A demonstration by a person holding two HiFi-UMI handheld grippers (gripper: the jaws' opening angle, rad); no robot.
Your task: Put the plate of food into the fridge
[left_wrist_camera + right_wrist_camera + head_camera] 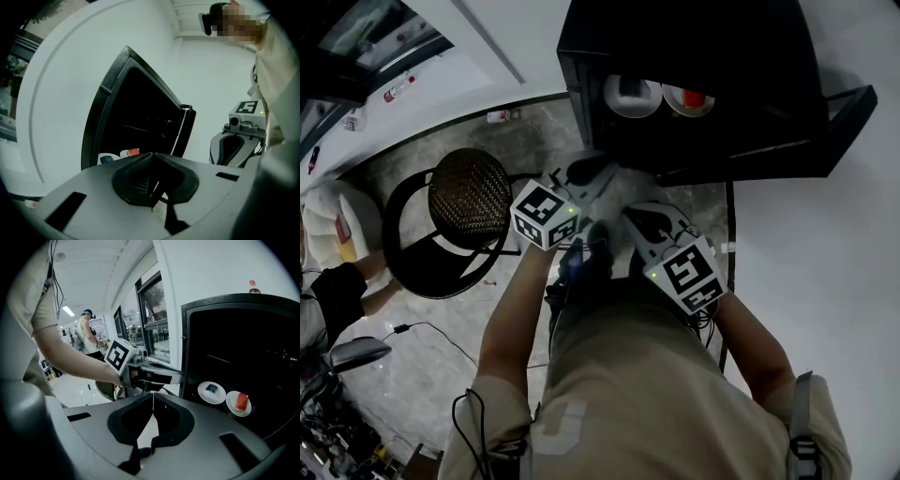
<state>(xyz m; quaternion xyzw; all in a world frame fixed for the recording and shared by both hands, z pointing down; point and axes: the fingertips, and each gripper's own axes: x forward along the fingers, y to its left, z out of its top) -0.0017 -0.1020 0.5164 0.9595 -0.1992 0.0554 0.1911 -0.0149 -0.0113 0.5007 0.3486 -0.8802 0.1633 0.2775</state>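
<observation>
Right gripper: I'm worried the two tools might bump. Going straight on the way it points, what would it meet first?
Probably the left gripper, lying across just beyond the right gripper's tips in the right gripper view; the open fridge stands behind. Depth is unclear, so it might pass beside.

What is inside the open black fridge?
Two plates side by side: the left plate holds a dark piece, the right plate a red piece. The rest is too dark to see.
</observation>
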